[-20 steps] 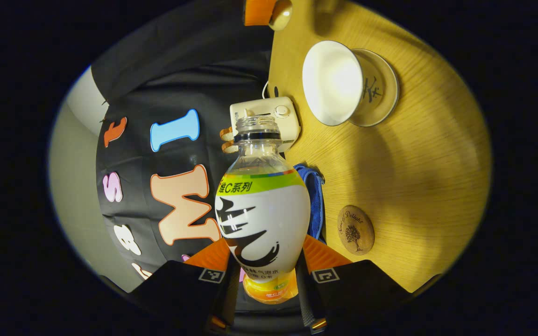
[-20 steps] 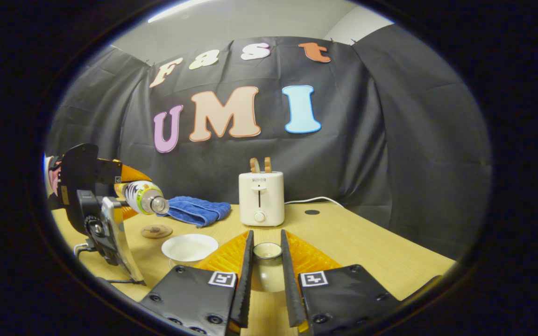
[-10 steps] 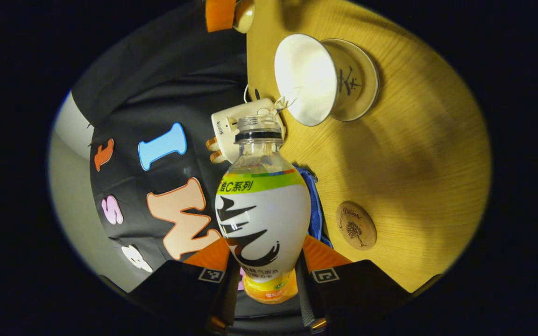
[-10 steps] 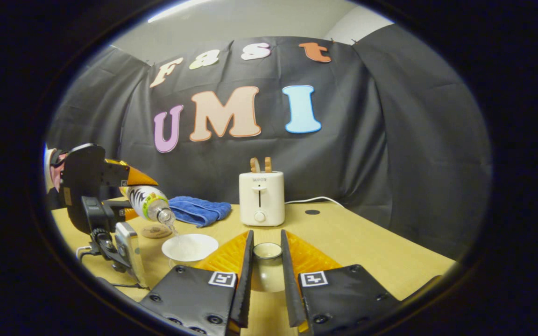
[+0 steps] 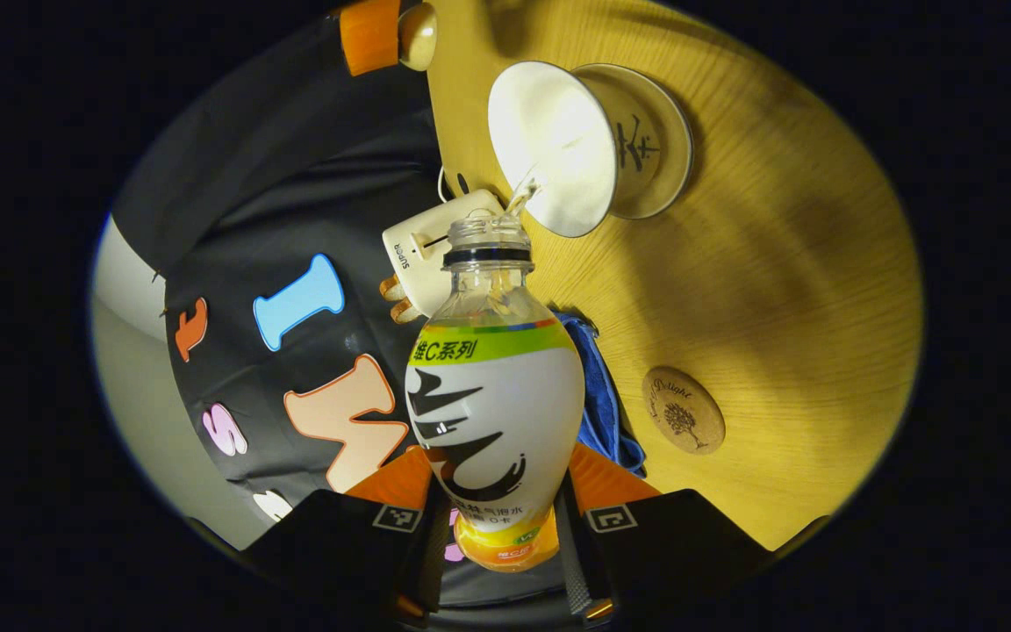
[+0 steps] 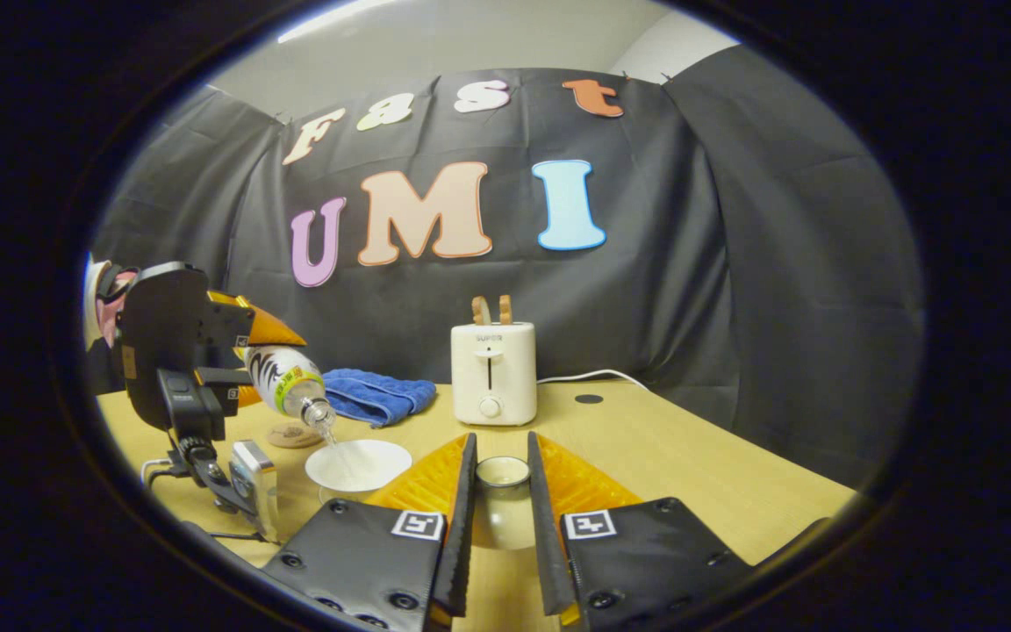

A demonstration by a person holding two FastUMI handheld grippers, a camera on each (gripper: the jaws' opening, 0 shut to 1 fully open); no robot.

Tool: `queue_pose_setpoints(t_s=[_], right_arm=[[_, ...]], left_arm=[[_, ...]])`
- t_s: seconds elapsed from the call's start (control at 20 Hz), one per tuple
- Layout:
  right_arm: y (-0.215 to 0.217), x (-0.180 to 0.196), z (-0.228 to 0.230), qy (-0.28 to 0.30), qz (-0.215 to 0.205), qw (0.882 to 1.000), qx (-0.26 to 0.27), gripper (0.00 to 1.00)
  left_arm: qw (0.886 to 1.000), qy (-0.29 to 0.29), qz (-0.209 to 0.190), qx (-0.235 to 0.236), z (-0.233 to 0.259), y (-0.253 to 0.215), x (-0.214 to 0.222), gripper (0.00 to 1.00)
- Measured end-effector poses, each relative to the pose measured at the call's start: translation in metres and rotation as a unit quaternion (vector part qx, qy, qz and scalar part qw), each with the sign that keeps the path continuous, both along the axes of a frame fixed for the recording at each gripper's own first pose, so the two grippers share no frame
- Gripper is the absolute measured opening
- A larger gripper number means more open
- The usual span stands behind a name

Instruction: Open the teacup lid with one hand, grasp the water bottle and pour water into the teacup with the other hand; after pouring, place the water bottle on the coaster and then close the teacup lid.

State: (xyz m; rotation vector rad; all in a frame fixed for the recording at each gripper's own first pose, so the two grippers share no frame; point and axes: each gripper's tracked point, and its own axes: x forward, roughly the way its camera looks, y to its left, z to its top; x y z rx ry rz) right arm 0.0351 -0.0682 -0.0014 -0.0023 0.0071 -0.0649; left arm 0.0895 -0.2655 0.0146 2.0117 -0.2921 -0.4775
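My left gripper (image 5: 498, 491) is shut on a water bottle (image 5: 492, 412) with a white, green and orange label and no cap. The bottle is tipped over the white teacup (image 5: 558, 145), which stands open on its saucer (image 5: 659, 145), and a thin stream of water runs from its mouth into the cup. In the right gripper view the tilted bottle (image 6: 290, 386) hangs just above the teacup (image 6: 358, 465). My right gripper (image 6: 502, 456) is shut on the teacup lid (image 6: 502, 518), held to the right of the cup. The round wooden coaster (image 5: 684, 421) lies bare on the table.
A white toaster (image 6: 493, 373) with two slices of toast stands at the back of the wooden table (image 6: 663, 456), its cord trailing right. A folded blue cloth (image 6: 378, 395) lies left of it, behind the coaster (image 6: 293, 434). A hand (image 6: 106, 303) holds the left gripper.
The left gripper has tipped the bottle further down and moved its mouth over the teacup, and water has started to run into the cup. The right gripper has held still with the lid.
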Motion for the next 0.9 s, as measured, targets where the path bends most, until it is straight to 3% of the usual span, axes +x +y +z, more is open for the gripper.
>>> queue_pose_setpoints(t_s=[0.35,0.75,0.9], right_arm=[[0.0,-0.001,0.0,-0.001,-0.002,1.0,0.0,0.36],[-0.001,0.0,0.0,-0.001,-0.003,1.0,0.0,0.35],[-0.001,-0.001,0.0,-0.002,-0.004,1.0,0.0,0.35]], left_arm=[[0.999,-0.024,-0.013,0.027,0.015,-0.011,-0.004,0.52],[0.999,-0.02,-0.001,0.037,0.009,-0.002,0.0,0.52],[1.0,0.004,0.003,0.007,0.002,0.0,0.001,0.53]])
